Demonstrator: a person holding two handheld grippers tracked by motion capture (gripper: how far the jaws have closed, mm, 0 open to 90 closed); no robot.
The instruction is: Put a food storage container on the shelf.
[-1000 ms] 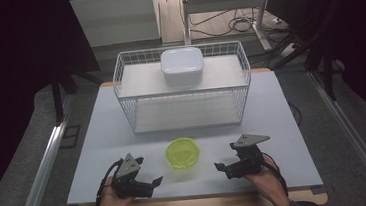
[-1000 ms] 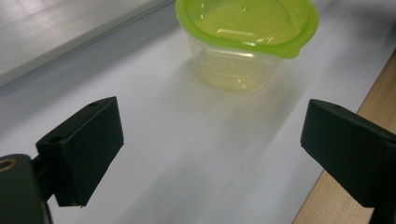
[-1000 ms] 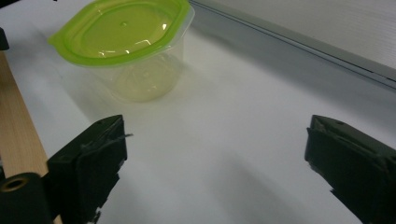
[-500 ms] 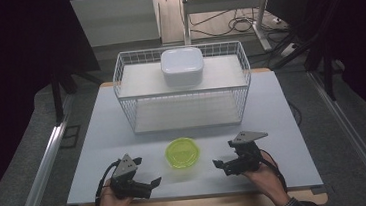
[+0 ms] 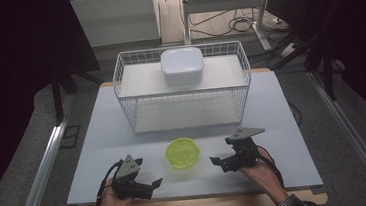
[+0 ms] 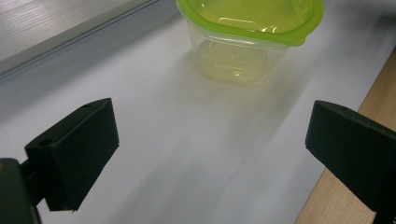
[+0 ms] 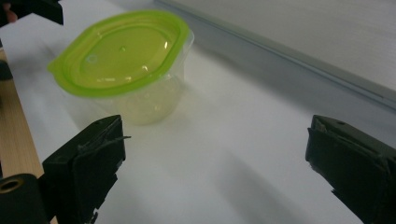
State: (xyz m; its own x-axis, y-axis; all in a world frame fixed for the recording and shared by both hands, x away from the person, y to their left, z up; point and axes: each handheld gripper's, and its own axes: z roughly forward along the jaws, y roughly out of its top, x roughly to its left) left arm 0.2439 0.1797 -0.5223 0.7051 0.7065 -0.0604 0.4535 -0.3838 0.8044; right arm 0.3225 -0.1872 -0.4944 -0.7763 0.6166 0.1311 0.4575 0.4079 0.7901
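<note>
While the high view shows a white lidded box [image 5: 182, 66] on a wire rack [image 5: 124, 90], both gripper views show the green-lidded tub [image 6: 250, 35] on the bench [image 5: 281, 104] between left gripper [image 5: 152, 185] and right gripper [image 5: 218, 162] — fingers wide, empty.

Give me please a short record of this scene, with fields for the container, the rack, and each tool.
container: clear tub with green lid, lid on, standing on the white table between the two tools
rack: white wire rack behind the tub, at the table's far side
on rack: white lidded box on the top shelf
left tool: open, holds nothing, apart from the tub
right tool: open, holds nothing, apart from the tub
</note>
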